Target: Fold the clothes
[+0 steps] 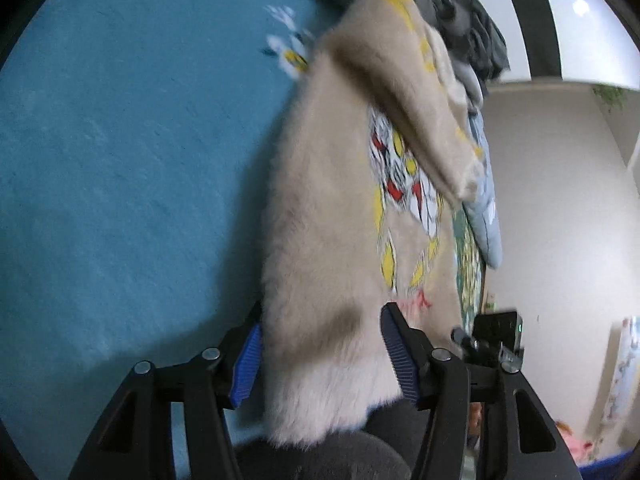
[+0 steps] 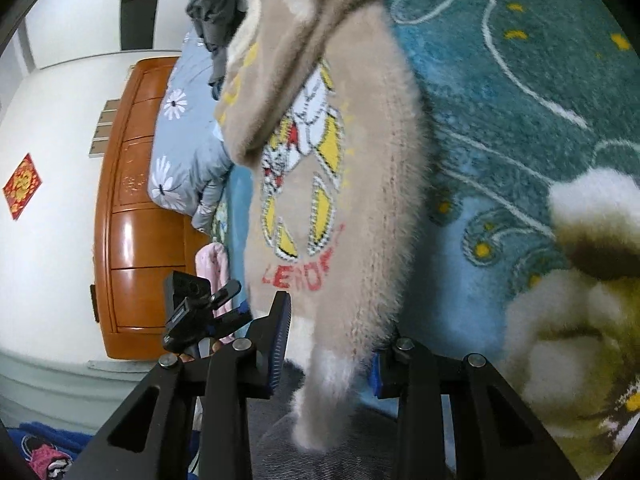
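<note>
A fuzzy beige sweater [image 1: 320, 208] with a cartoon print in yellow, red and white and red lettering hangs stretched above a teal blanket [image 1: 120, 160]. My left gripper [image 1: 320, 356] is shut on its hem, blue pads on both sides of the cloth. In the right wrist view the same sweater [image 2: 360, 184] runs up the middle, one sleeve folded over the front. My right gripper [image 2: 328, 348] is shut on the other part of the hem. The right gripper also shows in the left wrist view [image 1: 492, 344], and the left gripper in the right wrist view [image 2: 200, 312].
A pile of grey clothes [image 1: 468, 12] and a light blue daisy-print quilt [image 2: 188, 136] lie at the far end of the bed. A wooden headboard [image 2: 132, 208] stands by the white wall. Another fuzzy pale garment [image 2: 580, 288] lies on the teal patterned blanket [image 2: 520, 80].
</note>
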